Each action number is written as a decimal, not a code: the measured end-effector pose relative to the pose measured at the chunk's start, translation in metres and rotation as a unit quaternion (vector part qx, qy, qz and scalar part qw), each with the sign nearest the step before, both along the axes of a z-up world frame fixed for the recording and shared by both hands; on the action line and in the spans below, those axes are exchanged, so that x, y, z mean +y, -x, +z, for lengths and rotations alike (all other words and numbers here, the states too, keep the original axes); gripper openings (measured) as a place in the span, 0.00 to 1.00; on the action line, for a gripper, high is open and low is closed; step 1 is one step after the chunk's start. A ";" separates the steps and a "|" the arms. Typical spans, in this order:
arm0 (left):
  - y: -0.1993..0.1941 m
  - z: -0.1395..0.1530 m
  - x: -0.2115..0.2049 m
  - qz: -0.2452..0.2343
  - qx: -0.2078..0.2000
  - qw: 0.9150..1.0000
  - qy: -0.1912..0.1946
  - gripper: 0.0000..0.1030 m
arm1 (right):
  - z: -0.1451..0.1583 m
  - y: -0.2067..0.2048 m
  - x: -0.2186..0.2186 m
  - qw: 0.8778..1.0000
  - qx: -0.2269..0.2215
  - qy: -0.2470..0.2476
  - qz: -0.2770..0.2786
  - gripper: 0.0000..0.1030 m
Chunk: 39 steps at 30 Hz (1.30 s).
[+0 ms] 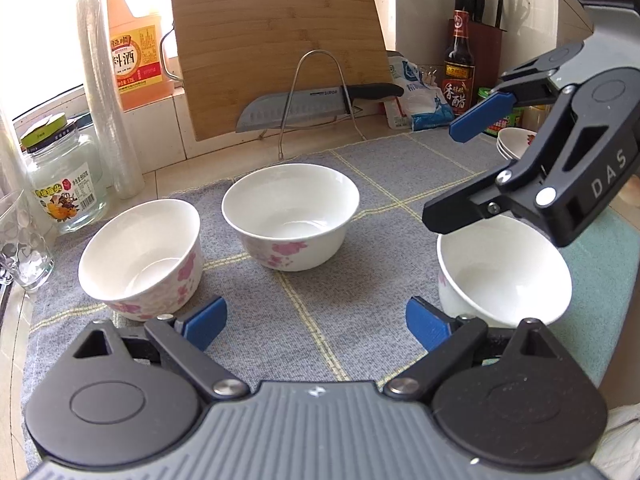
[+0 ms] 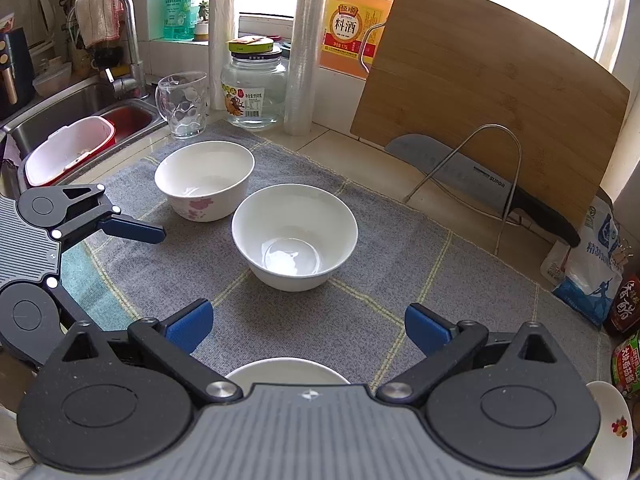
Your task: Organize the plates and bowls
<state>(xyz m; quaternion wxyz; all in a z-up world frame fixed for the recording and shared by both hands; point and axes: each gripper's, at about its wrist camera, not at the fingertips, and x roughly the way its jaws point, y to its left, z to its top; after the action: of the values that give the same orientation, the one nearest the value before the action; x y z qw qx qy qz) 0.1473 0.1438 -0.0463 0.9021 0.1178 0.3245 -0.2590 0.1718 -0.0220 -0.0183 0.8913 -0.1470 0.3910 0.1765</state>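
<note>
Left wrist view showed three bowls (image 1: 291,216) unstacked across mid-frame on the grey mat (image 1: 360,184), plates (image 1: 514,142) stacked at right edge. Left gripper (image 1: 316,324) and right gripper (image 1: 452,168) both gaped empty; stacking seemingly remained.

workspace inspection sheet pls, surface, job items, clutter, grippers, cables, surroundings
surface: grey checked mat on a tiled counter.
job's things: three empty bowls upright on the mat, left bowl, middle bowl, right bowl; stacked plates at the far right.
clutter: jar, glass mug, knife on a wire rack, cutting board, bottles.
grippers: left hand-held gripper open, empty; right hand-held gripper open over the right bowl.
cables: nothing seen.
surroundings: sink, window.
</note>
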 end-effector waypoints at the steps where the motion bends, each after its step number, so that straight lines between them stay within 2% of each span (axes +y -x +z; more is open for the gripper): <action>1: -0.002 -0.001 -0.001 0.003 0.000 1.000 -0.001 0.93 | 0.000 -0.002 0.000 1.000 -0.001 0.001 -0.001 1.00; 13: -0.030 -0.011 -0.009 0.033 -0.005 0.999 -0.001 0.93 | -0.003 -0.041 0.000 1.000 -0.001 0.001 0.015 1.00; 32: -0.060 -0.017 -0.024 0.038 -0.009 0.999 0.005 0.92 | -0.026 -0.098 0.007 0.998 0.037 -0.021 0.055 0.99; 39: -0.061 -0.016 -0.024 0.042 -0.012 0.999 0.009 0.90 | -0.038 -0.116 0.014 0.995 0.058 -0.020 0.075 0.85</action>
<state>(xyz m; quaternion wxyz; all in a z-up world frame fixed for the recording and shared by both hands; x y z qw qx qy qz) 0.2086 0.1199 -0.0628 0.9172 0.0992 0.3157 -0.2219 0.2882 -0.0082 -0.0561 0.8542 -0.1474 0.4260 0.2591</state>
